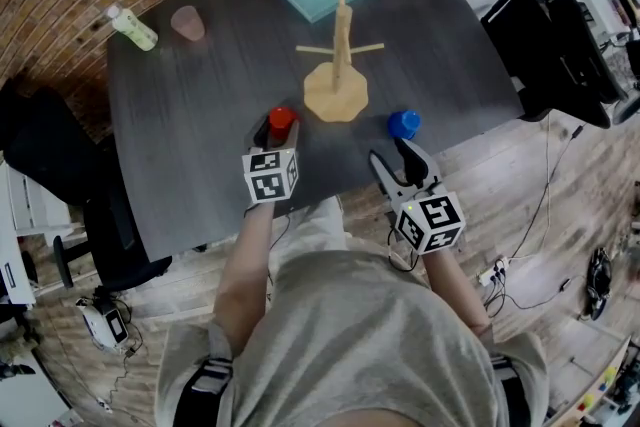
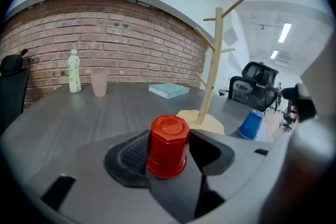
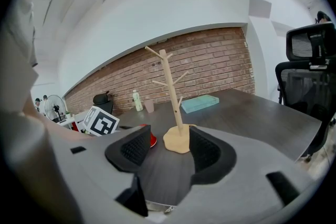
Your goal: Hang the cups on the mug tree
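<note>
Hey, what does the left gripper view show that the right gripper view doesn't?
Only the left gripper view: the blue cup, and the whole red cup, upside down between the jaws of the left gripper, with the pads against it. Only the right gripper view: the left gripper's marker cube, and the right gripper with its jaws open and empty. Both: the mug tree, teal book, bottle and pink cup. The right gripper view catches only a sliver of the red cup.

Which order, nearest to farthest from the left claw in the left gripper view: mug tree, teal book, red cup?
1. red cup, between its jaws
2. mug tree, ahead, slightly right
3. teal book, far back on the table
</note>
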Demonstrator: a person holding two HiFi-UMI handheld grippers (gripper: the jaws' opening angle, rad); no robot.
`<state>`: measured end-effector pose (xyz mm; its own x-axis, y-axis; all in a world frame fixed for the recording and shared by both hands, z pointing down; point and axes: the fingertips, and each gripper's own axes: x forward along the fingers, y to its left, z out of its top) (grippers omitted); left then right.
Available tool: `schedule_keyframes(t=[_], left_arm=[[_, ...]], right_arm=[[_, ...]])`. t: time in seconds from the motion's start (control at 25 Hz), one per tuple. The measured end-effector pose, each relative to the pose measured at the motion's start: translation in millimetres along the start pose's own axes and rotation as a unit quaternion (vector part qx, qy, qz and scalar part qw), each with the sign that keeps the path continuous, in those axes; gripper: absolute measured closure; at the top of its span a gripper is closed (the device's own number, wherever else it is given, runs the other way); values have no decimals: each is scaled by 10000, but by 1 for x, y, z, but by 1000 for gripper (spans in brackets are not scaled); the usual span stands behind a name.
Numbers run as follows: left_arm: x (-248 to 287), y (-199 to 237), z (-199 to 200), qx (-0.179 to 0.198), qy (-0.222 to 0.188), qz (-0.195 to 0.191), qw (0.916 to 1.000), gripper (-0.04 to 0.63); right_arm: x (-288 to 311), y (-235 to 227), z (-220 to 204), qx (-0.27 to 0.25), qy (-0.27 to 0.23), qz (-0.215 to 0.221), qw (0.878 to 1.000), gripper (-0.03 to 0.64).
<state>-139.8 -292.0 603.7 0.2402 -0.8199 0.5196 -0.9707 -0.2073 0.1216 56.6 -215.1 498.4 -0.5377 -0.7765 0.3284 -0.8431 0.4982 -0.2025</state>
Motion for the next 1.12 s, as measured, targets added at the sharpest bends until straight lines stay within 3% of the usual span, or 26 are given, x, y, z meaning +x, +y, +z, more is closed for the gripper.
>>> schedule_keyframes(t=[0.36, 1.12], left_arm=[[-18, -12, 24, 40, -289, -72, 9995, 373], [-89, -46, 124, 274, -1323, -400, 9900, 374]], right_arm=[[-9, 2, 3, -7, -109, 37, 9999, 394], [-25, 11, 14, -89, -328, 270, 9991, 397]])
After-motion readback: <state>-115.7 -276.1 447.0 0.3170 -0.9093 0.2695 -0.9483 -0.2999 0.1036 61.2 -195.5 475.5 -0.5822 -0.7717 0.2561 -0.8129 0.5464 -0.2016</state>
